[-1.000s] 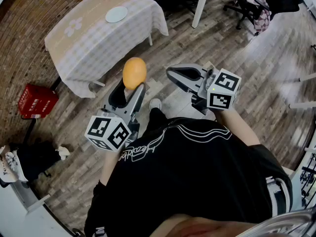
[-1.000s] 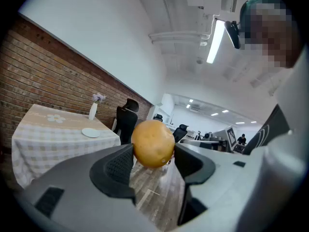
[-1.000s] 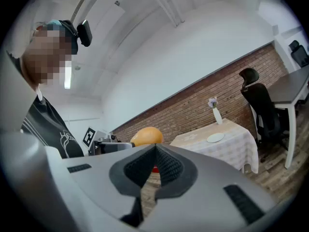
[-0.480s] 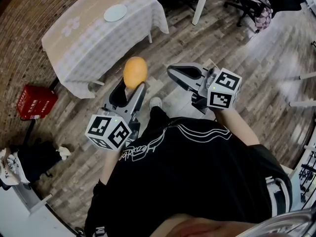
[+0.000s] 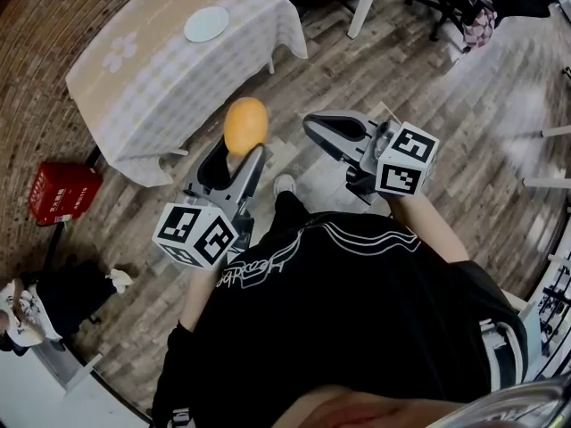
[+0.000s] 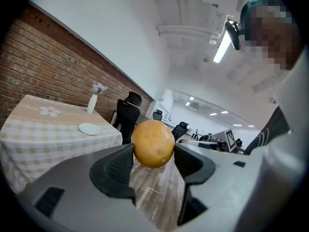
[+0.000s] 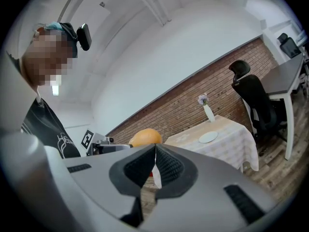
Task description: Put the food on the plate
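Orange pinched in my left gripper [image 6: 153, 154] — plate not reached.
My left gripper grips the orange [image 6: 153, 143] between both pads and holds it in the air above the wooden floor [image 5: 428, 105]. My right gripper [image 7: 155, 166] has its jaws pressed together with nothing in them, just beside the left. The white plate [image 5: 206, 24] sits on the checked table [image 5: 152, 87] ahead, well apart from the orange — a vase [image 6: 92, 103] stands near it.
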Motion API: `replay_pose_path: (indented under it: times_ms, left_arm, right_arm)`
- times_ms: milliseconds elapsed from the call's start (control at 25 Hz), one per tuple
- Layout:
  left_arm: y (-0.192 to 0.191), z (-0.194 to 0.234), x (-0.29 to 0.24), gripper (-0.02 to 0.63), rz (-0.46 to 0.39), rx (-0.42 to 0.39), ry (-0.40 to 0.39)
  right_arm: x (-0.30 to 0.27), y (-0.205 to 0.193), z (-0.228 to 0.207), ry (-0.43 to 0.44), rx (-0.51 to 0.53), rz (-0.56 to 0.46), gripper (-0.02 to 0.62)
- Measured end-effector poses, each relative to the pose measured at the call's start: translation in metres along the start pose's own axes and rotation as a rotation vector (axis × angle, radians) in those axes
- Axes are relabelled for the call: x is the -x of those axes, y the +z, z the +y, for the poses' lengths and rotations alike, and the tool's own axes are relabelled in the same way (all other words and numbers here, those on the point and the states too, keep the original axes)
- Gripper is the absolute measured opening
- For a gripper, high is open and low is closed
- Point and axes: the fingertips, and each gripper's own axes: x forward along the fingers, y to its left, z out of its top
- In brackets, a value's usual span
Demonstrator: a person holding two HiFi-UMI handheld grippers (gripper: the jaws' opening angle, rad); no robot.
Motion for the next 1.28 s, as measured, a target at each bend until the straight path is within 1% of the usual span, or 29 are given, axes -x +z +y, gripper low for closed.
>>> replay_pose_path:
  times_ms: [200, 400, 600, 840, 1080, 1280]
  left_arm:
    - [0.013, 0.029, -0.021, 0.259, 0.007, 0.008, -0.015]
    - [0.039, 0.067, -0.039, 0.259, 0.0, 0.009, -0.024]
    - [0.067, 0.104, -0.048, 0.259, -0.012, 0.003, -0.028]
    - [0.091, 0.143, -0.05, 0.261, -0.024, -0.004, -0.023]
    - [0.111, 0.17, -0.049, 0.259, -0.05, -0.022, -0.02]
    - [0.117, 0.179, -0.053, 0.261, -0.057, -0.014, -0.018]
  right_arm:
    - [-0.025, 0.006, -0.023, -0.015, -0.013, 0.015, -0.003]
    - [-0.057, 0.025, -0.046, -0.035, -0.005, 0.014, -0.003]
    - [-0.094, 0.04, -0.062, -0.044, 0.003, 0.02, -0.003]
    - [-0.134, 0.06, -0.072, -0.046, 0.024, 0.019, -0.003]
    - [-0.161, 0.077, -0.074, -0.046, 0.056, 0.01, -0.003]
    - [-0.167, 0.084, -0.079, -0.052, 0.054, 0.008, -0.003]
